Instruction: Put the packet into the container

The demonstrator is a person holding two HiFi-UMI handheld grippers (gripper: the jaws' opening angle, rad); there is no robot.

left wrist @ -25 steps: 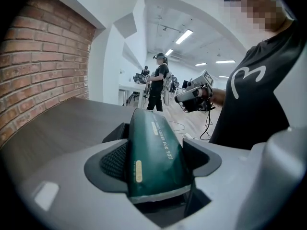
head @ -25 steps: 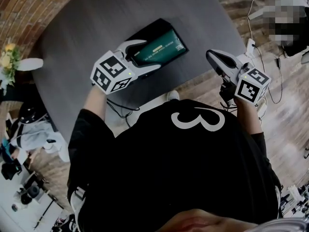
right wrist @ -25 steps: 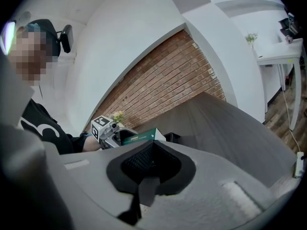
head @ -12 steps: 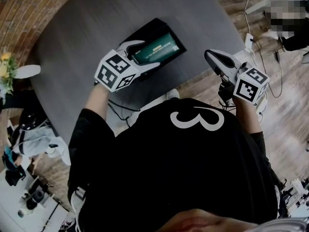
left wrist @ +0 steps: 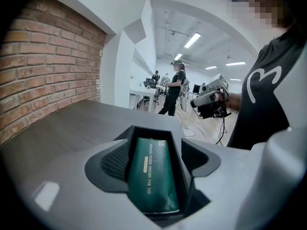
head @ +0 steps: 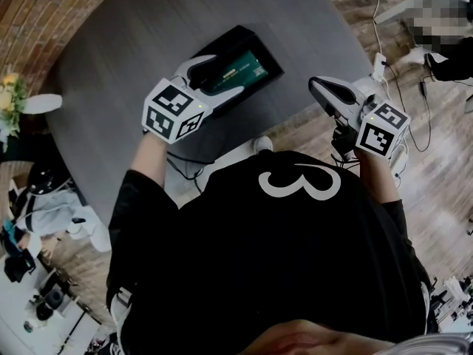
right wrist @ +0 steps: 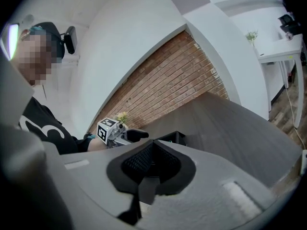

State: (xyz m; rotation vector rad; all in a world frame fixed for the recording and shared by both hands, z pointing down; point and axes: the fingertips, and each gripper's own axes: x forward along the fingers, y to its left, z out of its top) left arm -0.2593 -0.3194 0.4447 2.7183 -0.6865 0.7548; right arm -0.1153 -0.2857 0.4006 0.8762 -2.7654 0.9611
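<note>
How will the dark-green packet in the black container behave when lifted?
Probably floppy: the glossy dark-green flat packet looks thin, lying flat in the black rectangular container. Likely light for its size. Its shiny film may slip when gripped.

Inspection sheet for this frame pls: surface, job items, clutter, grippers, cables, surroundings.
Surface: dark grey round table.
Job's things: green packet lies flat inside the black container.
Clutter: nothing seen on the table besides the container.
Grippers: left gripper open, jaws either side of the packet over the container; right gripper shut, nothing between its jaws, held off the table's edge.
Cables: cables trail over the wood floor at the right.
Surroundings: brick wall; flowers at the left.
</note>
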